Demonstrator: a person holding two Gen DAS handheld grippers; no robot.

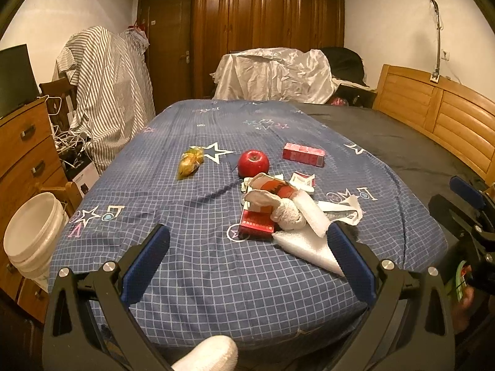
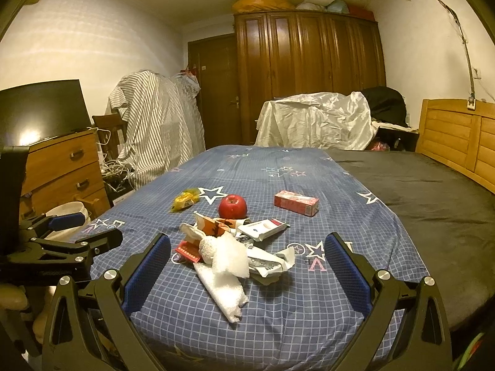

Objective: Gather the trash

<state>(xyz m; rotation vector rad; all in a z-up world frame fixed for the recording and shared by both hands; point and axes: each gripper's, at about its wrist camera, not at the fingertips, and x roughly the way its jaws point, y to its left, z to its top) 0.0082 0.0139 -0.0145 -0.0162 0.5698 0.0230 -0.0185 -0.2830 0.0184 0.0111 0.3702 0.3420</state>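
Bed with a trash pile in the middle, both grippers spread wide and empty.
White bucket sits left of the bed; red apple just behind the pile; left gripper and right gripper hover at the near edge.

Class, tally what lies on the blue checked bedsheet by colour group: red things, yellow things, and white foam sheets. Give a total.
Red: 3 — apple, carton, flat red packet
Yellow: 1 — snack wrapper
White foam sheets: 2
Total: 6
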